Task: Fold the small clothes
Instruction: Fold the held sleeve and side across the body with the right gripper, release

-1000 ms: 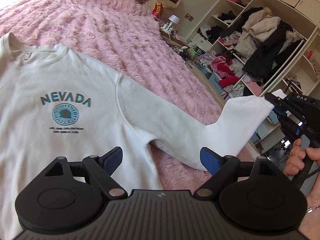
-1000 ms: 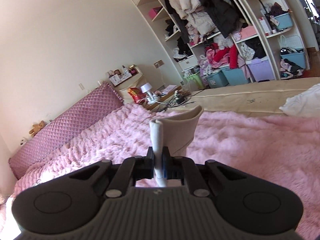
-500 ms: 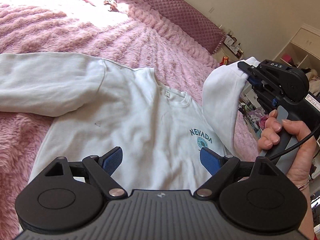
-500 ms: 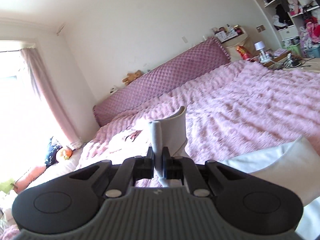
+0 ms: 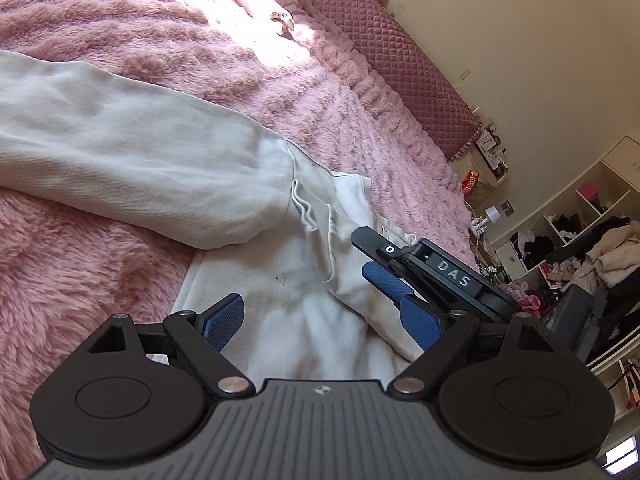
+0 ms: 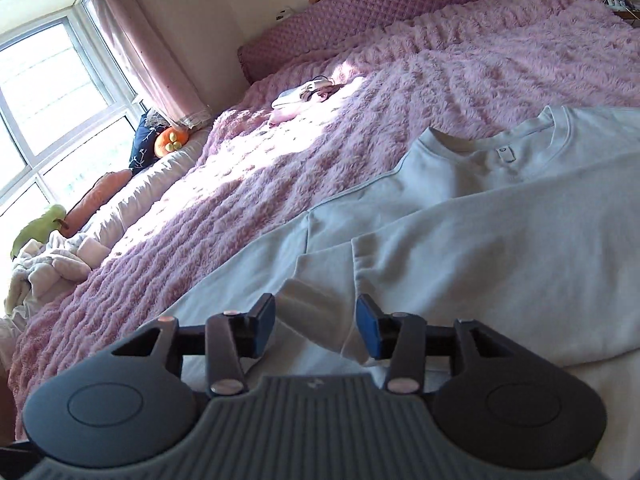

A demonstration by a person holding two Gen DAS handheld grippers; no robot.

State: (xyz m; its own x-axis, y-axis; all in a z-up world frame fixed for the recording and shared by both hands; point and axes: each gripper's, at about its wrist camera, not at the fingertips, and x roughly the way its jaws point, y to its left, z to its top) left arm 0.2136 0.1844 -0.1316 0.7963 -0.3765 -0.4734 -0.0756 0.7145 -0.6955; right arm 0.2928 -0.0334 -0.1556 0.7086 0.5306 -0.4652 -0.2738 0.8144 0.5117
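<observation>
A white sweatshirt [image 5: 296, 312] lies face up on the pink fuzzy blanket [image 5: 280, 92]. One sleeve [image 5: 120, 152] stretches out to the left. The other sleeve [image 6: 500, 248] is folded across the chest, below the collar [image 6: 500, 136]. Its cuff [image 6: 320, 312] lies on the body between the blue pads of my right gripper [image 6: 316, 326], whose jaws are opening and stand apart from the cloth. In the left wrist view the right gripper [image 5: 370, 258] is low over the cuff. My left gripper [image 5: 322, 320] hovers open just above the sweatshirt's body, holding nothing.
A purple quilted headboard [image 6: 360, 20] runs along the far wall. Small clothes [image 6: 308, 94] lie in the sun near it. A window [image 6: 40, 100] and cushions [image 6: 168, 140] are at the left. Open wardrobe shelves [image 5: 580, 248] and a bedside table with a lamp [image 5: 494, 212] stand beyond the bed.
The right gripper carried the sleeve cuff over the sweatshirt's body, lowered it and opened off it. The left gripper swung toward the other sleeve, still open.
</observation>
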